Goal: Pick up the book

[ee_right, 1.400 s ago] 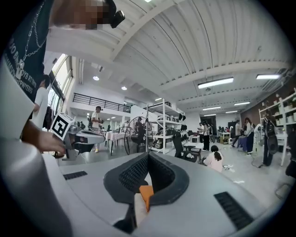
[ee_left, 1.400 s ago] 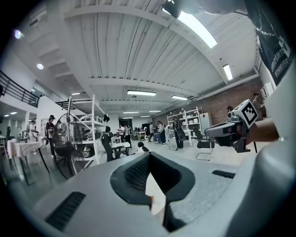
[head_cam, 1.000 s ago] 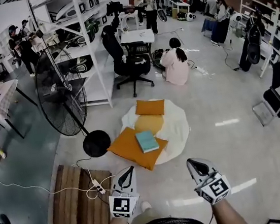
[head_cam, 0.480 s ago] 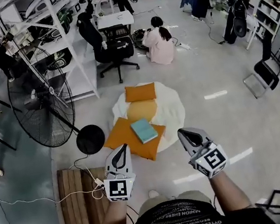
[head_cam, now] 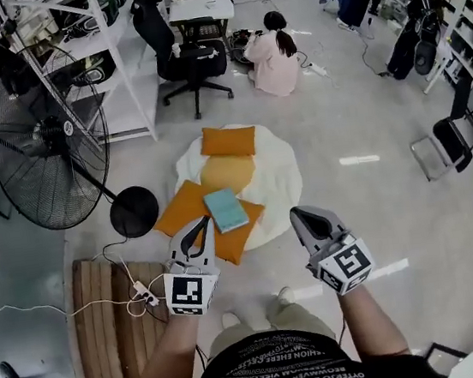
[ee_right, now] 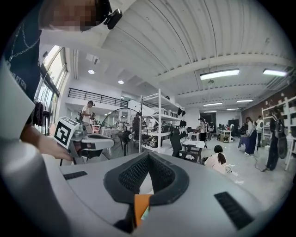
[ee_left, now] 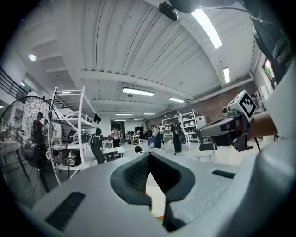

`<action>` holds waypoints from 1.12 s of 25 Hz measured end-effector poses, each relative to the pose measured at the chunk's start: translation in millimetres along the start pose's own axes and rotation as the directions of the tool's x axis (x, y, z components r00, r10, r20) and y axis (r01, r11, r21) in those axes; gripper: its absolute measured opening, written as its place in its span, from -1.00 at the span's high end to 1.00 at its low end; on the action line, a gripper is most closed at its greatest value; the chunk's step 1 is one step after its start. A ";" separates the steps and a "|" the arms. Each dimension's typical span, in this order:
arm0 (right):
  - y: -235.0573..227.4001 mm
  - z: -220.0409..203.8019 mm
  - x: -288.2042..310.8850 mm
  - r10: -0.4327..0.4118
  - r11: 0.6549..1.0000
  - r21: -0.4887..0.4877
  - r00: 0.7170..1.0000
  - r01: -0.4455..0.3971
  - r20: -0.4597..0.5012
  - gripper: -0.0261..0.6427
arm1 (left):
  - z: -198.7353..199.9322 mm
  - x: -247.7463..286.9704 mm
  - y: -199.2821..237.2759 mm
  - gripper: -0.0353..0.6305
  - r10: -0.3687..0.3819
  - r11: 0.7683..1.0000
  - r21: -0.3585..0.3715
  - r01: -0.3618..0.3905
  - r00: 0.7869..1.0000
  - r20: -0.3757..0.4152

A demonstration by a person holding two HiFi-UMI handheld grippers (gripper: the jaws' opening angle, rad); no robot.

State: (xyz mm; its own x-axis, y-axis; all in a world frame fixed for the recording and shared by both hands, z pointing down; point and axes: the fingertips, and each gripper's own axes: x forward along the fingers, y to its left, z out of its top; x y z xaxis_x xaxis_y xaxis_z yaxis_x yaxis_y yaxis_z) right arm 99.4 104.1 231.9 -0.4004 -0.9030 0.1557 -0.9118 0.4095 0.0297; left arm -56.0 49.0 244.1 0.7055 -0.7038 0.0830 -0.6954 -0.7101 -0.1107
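Observation:
A teal book (head_cam: 224, 209) lies flat on a big orange cushion (head_cam: 181, 210) at the near edge of a round white rug (head_cam: 280, 178) on the floor. My left gripper (head_cam: 202, 224) is shut and empty, held level, its tip just left of the book in the head view. My right gripper (head_cam: 299, 216) is also shut and empty, out to the book's right over the rug's edge. In the right gripper view, the right gripper (ee_right: 148, 157) shows the orange cushion (ee_right: 140, 206) through the gap below its closed jaws. The left gripper (ee_left: 149, 157) points across the room.
A tall pedestal fan (head_cam: 46, 153) with a black base (head_cam: 133, 211) stands to the left. A wooden board (head_cam: 108, 330) and a power strip (head_cam: 142, 293) with cables lie near my feet. Beyond the rug are a yellow cushion (head_cam: 228, 174), an office chair (head_cam: 189, 60) and a seated person (head_cam: 273, 53).
The view has advanced toward the rug, so the book and cushions now sit closer below. Both grippers moved forward with it and stayed shut; the left tip now reaches beside the book.

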 end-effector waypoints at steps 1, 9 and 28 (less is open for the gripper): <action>-9.8 -2.6 2.4 0.014 1.000 0.005 1.000 -0.014 -0.002 0.93 | -0.2 7.4 -2.1 0.89 0.016 1.000 -0.005 -0.016 1.000 -0.004; -89.1 -15.7 29.2 0.139 0.990 0.002 0.990 -0.139 -0.008 0.93 | -5.6 59.9 -13.2 0.89 0.176 0.983 -0.040 -0.178 0.983 -0.043; -97.2 -162.7 204.9 0.352 0.932 0.134 0.931 -0.337 -0.102 0.93 | -179.8 130.2 61.3 0.89 0.264 0.963 -0.017 -0.268 0.957 -0.122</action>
State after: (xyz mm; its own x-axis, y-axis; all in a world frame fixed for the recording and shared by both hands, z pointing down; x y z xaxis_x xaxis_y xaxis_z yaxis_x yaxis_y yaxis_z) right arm 120.7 -99.5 421.5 -0.6841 -0.6830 0.2559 -0.7266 0.6688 -0.1573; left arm -31.3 -89.8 426.1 0.4747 -0.8634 0.1710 -0.8613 -0.4957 -0.1118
